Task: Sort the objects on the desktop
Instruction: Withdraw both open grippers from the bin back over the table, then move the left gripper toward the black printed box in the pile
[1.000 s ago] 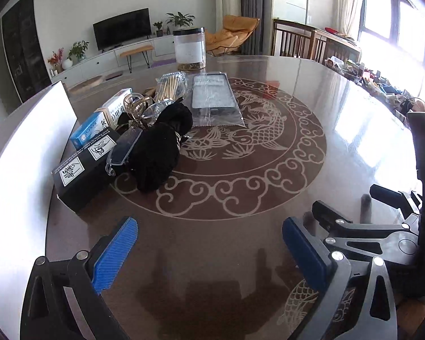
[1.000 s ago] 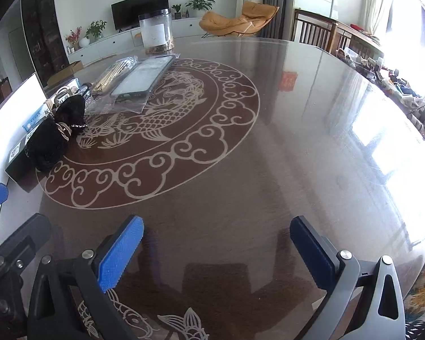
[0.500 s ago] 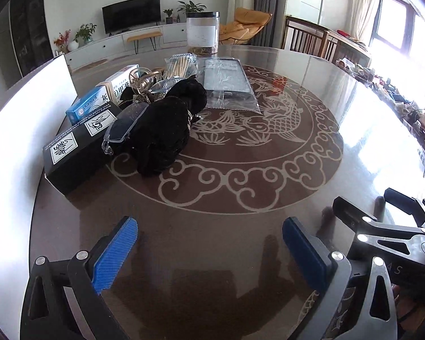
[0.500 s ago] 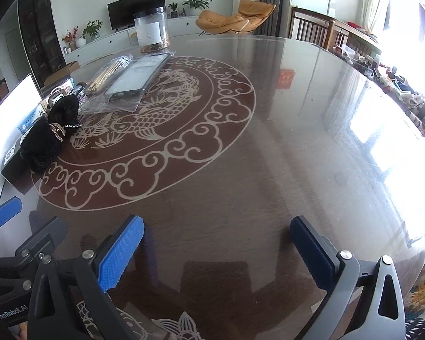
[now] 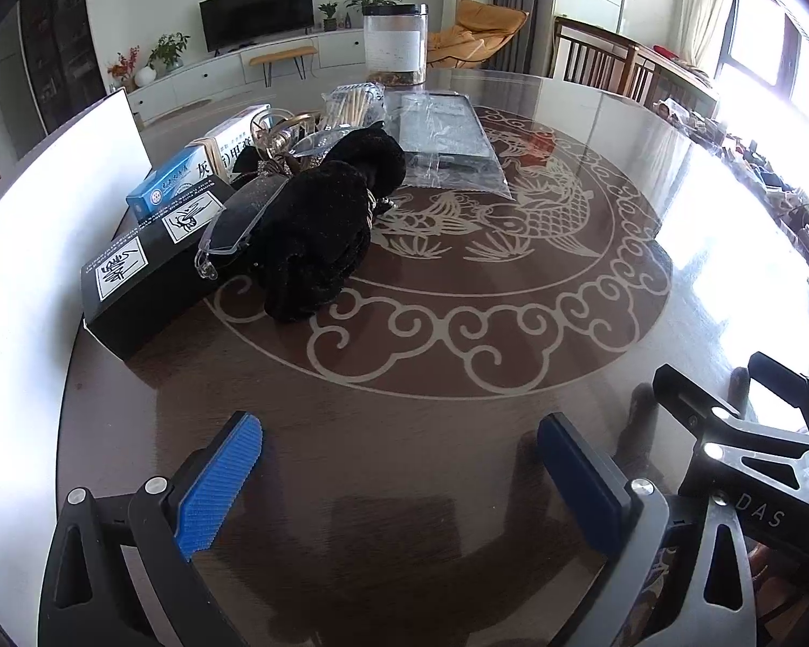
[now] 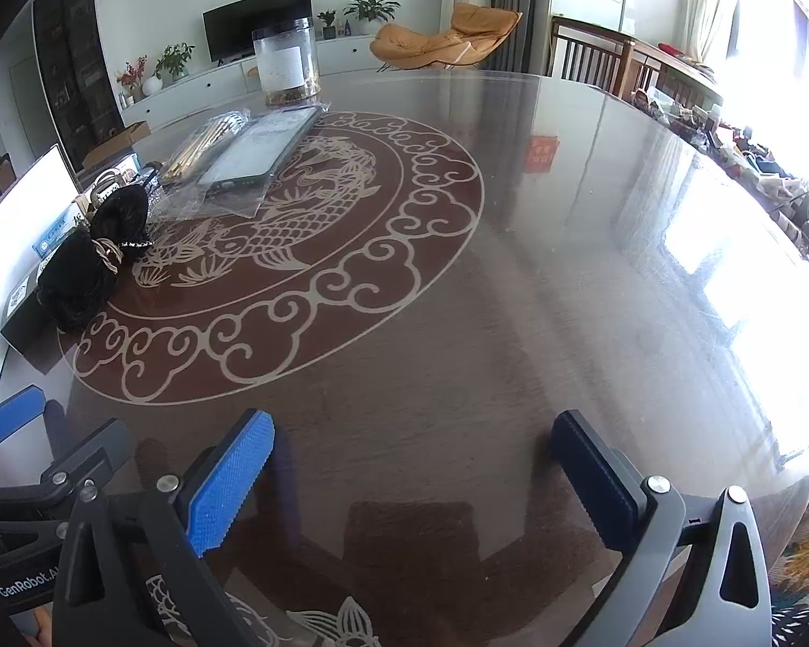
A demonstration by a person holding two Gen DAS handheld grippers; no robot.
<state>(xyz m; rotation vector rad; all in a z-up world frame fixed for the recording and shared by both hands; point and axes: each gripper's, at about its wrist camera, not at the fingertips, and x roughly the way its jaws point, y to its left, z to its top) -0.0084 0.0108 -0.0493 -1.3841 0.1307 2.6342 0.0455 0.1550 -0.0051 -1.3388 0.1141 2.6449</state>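
Note:
A cluster of objects lies at the table's left: a black fuzzy pouch [image 5: 318, 226] [image 6: 89, 264], a clear plastic case [image 5: 237, 224] leaning on a black box [image 5: 145, 275], a blue box [image 5: 170, 188], a white box [image 5: 237, 143], a bagged bundle of sticks [image 5: 350, 102] and a bagged flat dark item [image 5: 442, 135] [image 6: 253, 153]. A lidded clear jar [image 5: 395, 43] [image 6: 286, 67] stands behind them. My left gripper [image 5: 399, 463] hovers open over bare table in front of the pouch. My right gripper [image 6: 412, 472] is open too, beside it on the right, holding nothing.
A white board [image 5: 32, 248] runs along the table's left edge. The round dark table [image 6: 539, 296] carries a fish-and-cloud pattern. Wooden chairs [image 5: 598, 62] stand at the far right, with strong window glare there. In the left wrist view the right gripper [image 5: 739, 431] shows at the lower right.
The left gripper has moved forward and left toward the pile, which looks bigger now. The right gripper has shifted slightly. Both stay open.

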